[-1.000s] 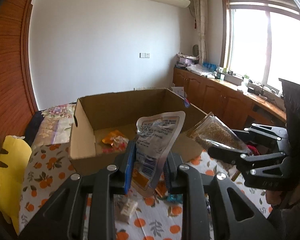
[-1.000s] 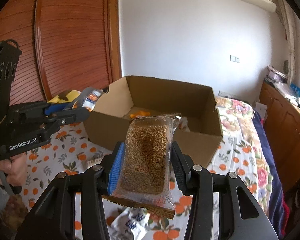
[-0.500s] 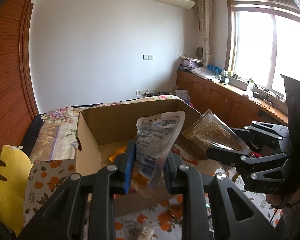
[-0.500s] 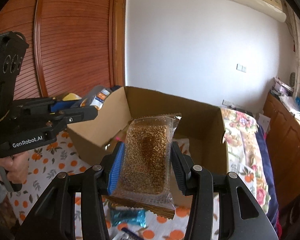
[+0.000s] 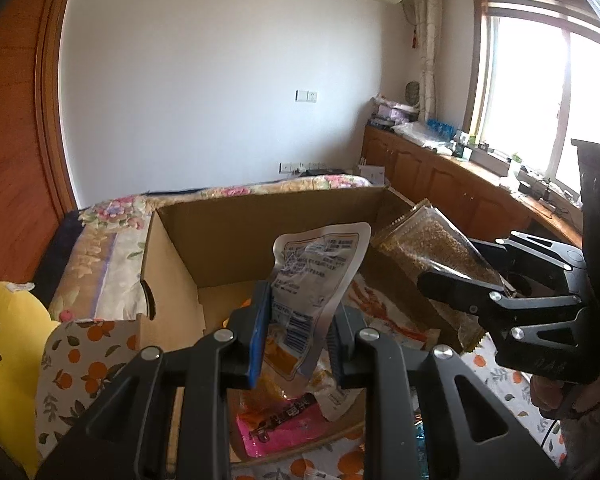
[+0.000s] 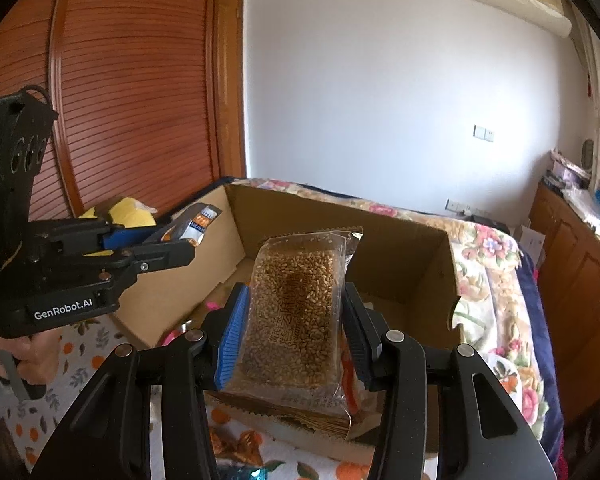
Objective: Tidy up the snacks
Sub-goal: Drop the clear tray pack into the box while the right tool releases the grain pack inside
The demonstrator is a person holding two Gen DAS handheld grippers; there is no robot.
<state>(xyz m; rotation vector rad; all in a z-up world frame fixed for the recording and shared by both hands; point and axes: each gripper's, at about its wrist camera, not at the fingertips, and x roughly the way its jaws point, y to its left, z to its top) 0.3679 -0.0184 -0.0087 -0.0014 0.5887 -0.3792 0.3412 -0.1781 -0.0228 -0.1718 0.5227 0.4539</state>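
Left tongs [image 5: 298, 332] and right tongs [image 6: 290, 330] both clamped, raised

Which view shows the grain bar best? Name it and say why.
The right wrist view. There the grain bar faces the camera flat-on, held upright in the right gripper above the box, its whole wrapper visible. The left wrist view shows the bar only obliquely, at the right, with its lower end hidden behind that gripper.
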